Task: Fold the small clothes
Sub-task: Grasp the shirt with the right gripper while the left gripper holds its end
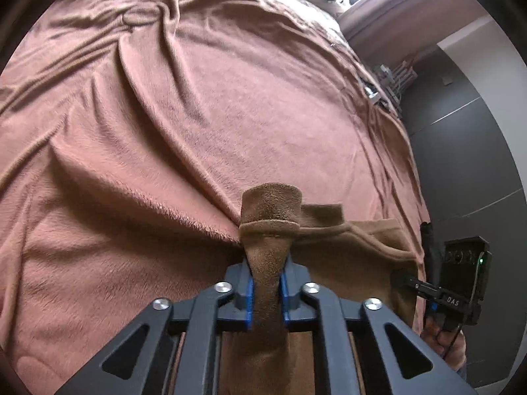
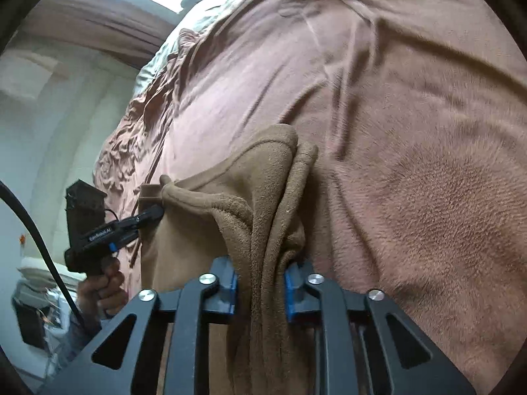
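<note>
Over the pink blanket on the bed, the left gripper and right gripper each pinch a bunched edge of the brown garment, which hangs stretched between them. Folding cleanly likely calls for keeping both edges level and taut, then lowering them together without letting the fleece twist.
</note>
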Tool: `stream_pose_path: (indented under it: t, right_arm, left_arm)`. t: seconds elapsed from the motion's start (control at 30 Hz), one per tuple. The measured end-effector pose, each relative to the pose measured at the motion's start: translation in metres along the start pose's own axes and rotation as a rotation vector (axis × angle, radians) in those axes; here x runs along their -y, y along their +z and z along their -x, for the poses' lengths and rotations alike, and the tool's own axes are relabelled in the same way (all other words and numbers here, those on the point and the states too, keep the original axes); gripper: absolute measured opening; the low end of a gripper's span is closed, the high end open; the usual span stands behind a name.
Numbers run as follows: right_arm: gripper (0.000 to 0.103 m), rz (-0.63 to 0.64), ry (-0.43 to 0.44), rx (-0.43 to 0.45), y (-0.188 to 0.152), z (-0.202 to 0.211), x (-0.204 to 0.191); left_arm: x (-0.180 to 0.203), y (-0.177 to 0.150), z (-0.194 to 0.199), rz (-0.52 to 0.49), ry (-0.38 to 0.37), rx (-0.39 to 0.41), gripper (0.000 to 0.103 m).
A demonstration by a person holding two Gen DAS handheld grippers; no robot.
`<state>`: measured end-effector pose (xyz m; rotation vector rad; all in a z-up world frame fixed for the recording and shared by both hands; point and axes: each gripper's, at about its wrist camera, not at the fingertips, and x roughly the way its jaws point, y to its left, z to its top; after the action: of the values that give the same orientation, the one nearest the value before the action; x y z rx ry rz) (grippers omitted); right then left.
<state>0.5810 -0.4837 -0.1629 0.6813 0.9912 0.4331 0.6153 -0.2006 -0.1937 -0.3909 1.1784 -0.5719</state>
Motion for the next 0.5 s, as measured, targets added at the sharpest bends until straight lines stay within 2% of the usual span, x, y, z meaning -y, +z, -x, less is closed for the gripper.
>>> stream_pose_path:
  t: [0.3, 0.5]
  right_arm:
    - [0.014, 0.151, -0.049, 0.072, -0.022, 0.047, -0.078]
    - [0.013, 0.214, -0.056, 0.124, -0.050, 0.090, -0.106]
  left_arm:
    - [0.030, -0.008, 0.058, -0.033, -0.009, 0.080, 0.007]
    - [0.055, -0.022, 0.112, -0.068, -0.045, 0.157, 0.006]
